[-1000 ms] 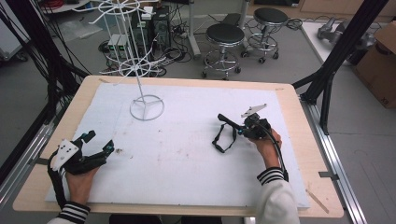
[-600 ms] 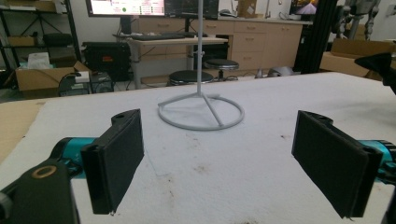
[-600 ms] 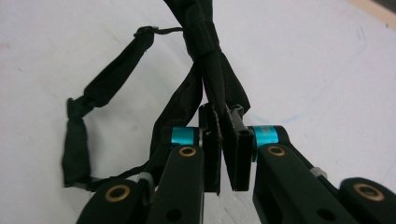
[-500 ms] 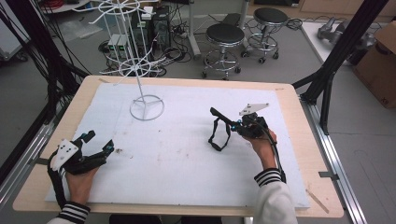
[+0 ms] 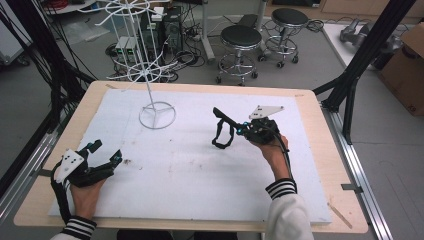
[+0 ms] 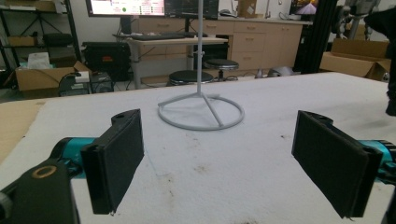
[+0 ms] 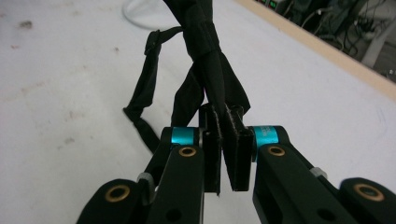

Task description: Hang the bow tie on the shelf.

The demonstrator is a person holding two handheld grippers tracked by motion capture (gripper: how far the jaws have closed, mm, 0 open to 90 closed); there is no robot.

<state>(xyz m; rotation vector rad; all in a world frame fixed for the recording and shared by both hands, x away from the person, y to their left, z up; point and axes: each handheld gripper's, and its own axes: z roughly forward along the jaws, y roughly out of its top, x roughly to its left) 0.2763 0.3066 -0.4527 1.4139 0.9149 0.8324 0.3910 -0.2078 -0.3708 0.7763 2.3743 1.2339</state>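
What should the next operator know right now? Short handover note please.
Right gripper: shut on the black strap, held above the white mat; loops hang down from the jaws.
Left gripper: open, holding nothing, low over the near left part of the mat.
White wire rack: upright at the far left of the mat, ring base flat, nothing visibly hanging on it.
Done: strap picked up.
Left: likely carrying the strap to the rack and hanging it on an arm; the left gripper is free to steady the rack if needed.
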